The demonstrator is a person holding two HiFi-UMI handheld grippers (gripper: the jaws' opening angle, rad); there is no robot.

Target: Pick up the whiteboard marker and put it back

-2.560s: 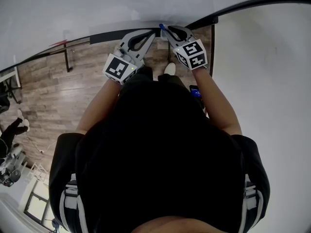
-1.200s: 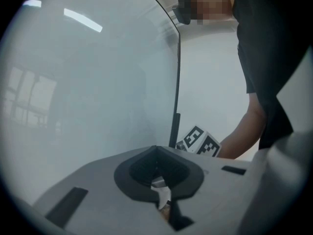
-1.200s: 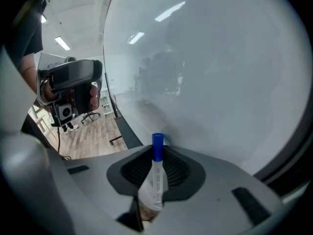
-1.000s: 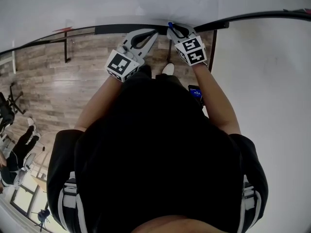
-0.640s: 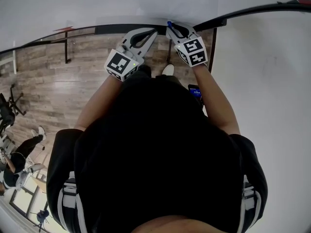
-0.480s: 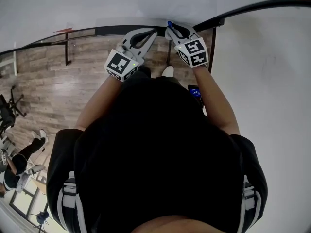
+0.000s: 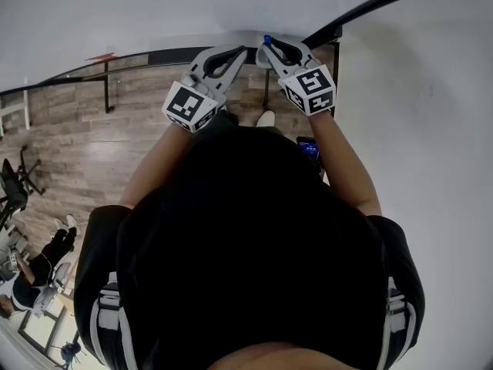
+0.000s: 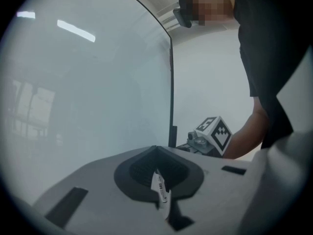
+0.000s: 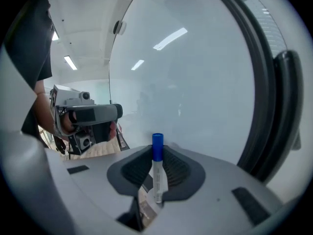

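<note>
Right gripper (image 7: 269, 46): your jaws pinch the whiteboard marker (image 9: 157, 173), blue cap toward the whiteboard (image 7: 192, 6).
Left gripper (image 7: 239, 51): your jaws pressed together, just left of it.

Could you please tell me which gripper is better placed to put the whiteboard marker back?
Right. The right gripper clamps the blue-capped whiteboard marker, close to the whiteboard; the left gripper is shut, with no such marker in it.
</note>
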